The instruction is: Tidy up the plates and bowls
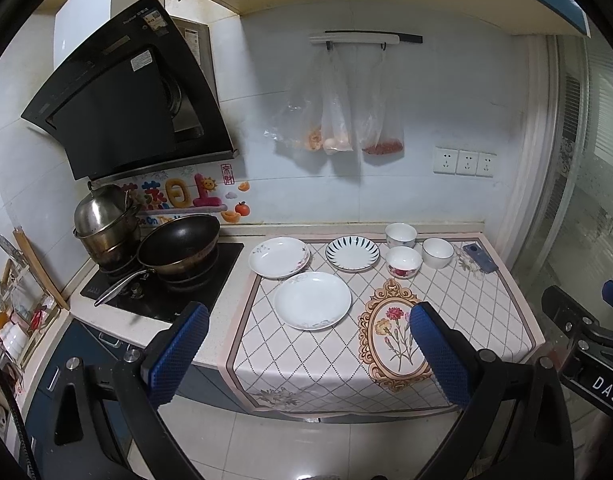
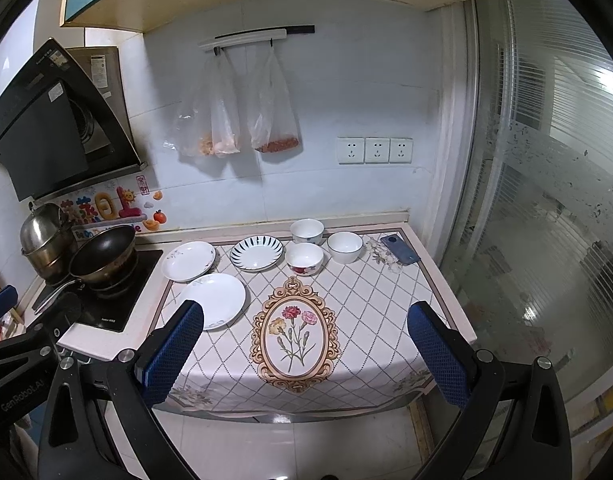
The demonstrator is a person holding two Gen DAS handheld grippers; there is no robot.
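Plates [image 1: 312, 300] and bowls [image 1: 403, 262] are sitting on the cloth-covered desk [image 2: 366, 320]; left gripper [image 1: 306, 356] and right gripper [image 2: 306, 354] are hovering in front, jaws released, empty.

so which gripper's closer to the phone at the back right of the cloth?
Right, likely. The right gripper is held off the counter's front edge toward the side where the phone lies; the left gripper is off the front further left, near the stove side.
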